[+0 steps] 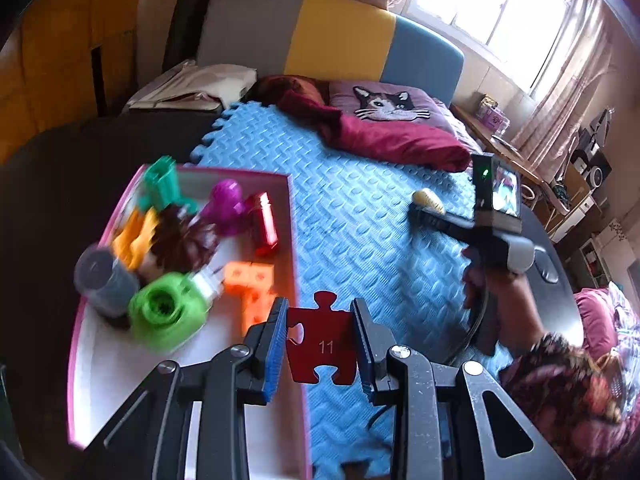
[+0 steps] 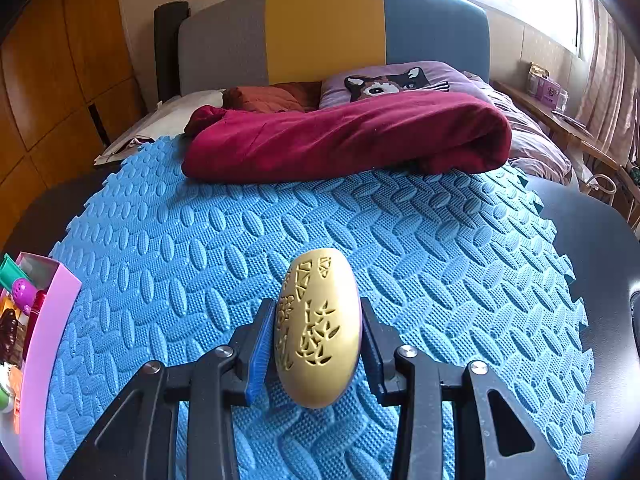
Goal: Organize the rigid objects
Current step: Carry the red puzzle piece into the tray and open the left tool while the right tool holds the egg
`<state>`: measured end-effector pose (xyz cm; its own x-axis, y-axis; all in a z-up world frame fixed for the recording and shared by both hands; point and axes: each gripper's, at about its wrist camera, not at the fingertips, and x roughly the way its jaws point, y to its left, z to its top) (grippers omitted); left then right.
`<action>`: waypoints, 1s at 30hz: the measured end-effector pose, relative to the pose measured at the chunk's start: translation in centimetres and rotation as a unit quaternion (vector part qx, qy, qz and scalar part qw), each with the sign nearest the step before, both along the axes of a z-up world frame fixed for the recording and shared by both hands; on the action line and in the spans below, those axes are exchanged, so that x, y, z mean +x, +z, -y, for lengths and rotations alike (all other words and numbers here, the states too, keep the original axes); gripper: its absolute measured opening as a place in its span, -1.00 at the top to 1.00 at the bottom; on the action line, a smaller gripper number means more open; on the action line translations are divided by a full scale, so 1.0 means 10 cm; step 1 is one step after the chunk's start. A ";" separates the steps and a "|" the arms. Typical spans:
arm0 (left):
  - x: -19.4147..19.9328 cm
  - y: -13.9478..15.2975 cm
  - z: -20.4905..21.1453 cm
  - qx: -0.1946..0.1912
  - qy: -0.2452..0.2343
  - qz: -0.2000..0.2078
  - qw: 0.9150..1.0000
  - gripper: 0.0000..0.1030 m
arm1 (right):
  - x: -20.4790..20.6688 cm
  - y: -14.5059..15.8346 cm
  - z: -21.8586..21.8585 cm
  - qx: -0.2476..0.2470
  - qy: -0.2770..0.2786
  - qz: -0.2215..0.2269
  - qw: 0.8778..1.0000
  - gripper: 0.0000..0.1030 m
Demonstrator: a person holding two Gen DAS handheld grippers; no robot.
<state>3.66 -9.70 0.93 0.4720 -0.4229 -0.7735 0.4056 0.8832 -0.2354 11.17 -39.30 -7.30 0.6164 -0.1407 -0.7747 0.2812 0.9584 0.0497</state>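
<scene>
The mat point(image 2: 360, 216) is blue foam with an embossed herringbone weave. The puzzle piece point(image 1: 322, 346) is red with a pale "11". The egg point(image 2: 318, 328) is tan-yellow with cut-out leaf and triangle patterns. The box point(image 1: 286, 216) at left of the frame has a pink rim and white inside. The blanket point(image 2: 344, 136) is crimson. The pillow point(image 1: 384, 104) is mauve with a black-and-white cat face. The headboard point(image 2: 324, 28) is grey, yellow and blue.

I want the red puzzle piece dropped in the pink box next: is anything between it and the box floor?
Nothing blocks the way. The left gripper holds the puzzle piece at the box edge; bare floor lies beside it, and the toys crowd the far end.
</scene>
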 end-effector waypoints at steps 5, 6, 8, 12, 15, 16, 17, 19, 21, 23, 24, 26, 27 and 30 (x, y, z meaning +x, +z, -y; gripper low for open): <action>-0.08 -0.13 -0.29 0.006 0.021 -0.005 1.000 0.38 | -0.03 0.02 0.01 -0.002 -0.002 0.006 1.000 0.26; -0.08 -0.15 -0.35 0.007 0.026 -0.005 1.000 0.38 | -0.04 0.04 0.00 -0.005 -0.003 0.009 1.000 0.27; -0.08 -0.19 -0.46 0.009 0.036 -0.006 0.999 0.38 | -0.06 0.06 -0.03 -0.015 -0.005 0.015 1.000 0.32; -0.09 -0.28 -0.60 0.021 0.051 -0.003 0.998 0.38 | -0.13 0.12 -0.10 -0.039 -0.005 0.027 0.999 0.40; -0.07 -0.38 -0.69 0.027 0.062 -0.008 0.998 0.38 | -0.17 0.14 -0.13 -0.043 -0.004 0.031 0.999 0.42; -0.06 -0.41 -0.72 0.029 0.065 -0.010 0.997 0.38 | -0.18 0.14 -0.14 -0.043 -0.004 0.032 0.999 0.43; -0.04 -0.44 -0.74 0.031 0.069 -0.011 0.997 0.38 | -0.19 0.14 -0.14 -0.041 -0.006 0.032 0.999 0.43; -0.03 -0.48 -0.79 0.033 0.074 -0.011 0.997 0.38 | -0.21 0.14 -0.13 -0.039 -0.008 0.032 0.999 0.43; 0.00 -0.51 -0.82 0.041 0.079 -0.008 0.996 0.38 | -0.22 0.14 -0.13 -0.038 -0.009 0.033 0.999 0.43; 0.02 -0.54 -0.84 0.046 0.083 -0.004 0.995 0.38 | -0.24 0.16 -0.15 -0.039 -0.008 0.035 0.999 0.43; 0.03 -0.56 -0.86 0.049 0.084 -0.003 0.995 0.38 | -0.26 0.16 -0.16 -0.039 -0.006 0.036 0.999 0.43; 0.07 -0.60 -0.87 0.055 0.088 -0.003 0.995 0.38 | -0.29 0.16 -0.21 -0.037 0.002 0.036 0.999 0.43; 0.09 -0.62 -0.89 0.057 0.090 -0.003 0.994 0.38 | -0.32 0.15 -0.24 -0.035 0.006 0.035 0.999 0.43; 0.14 -0.69 -0.91 0.061 0.095 -0.006 0.994 0.38 | -0.39 0.19 -0.30 -0.039 0.011 0.046 0.998 0.43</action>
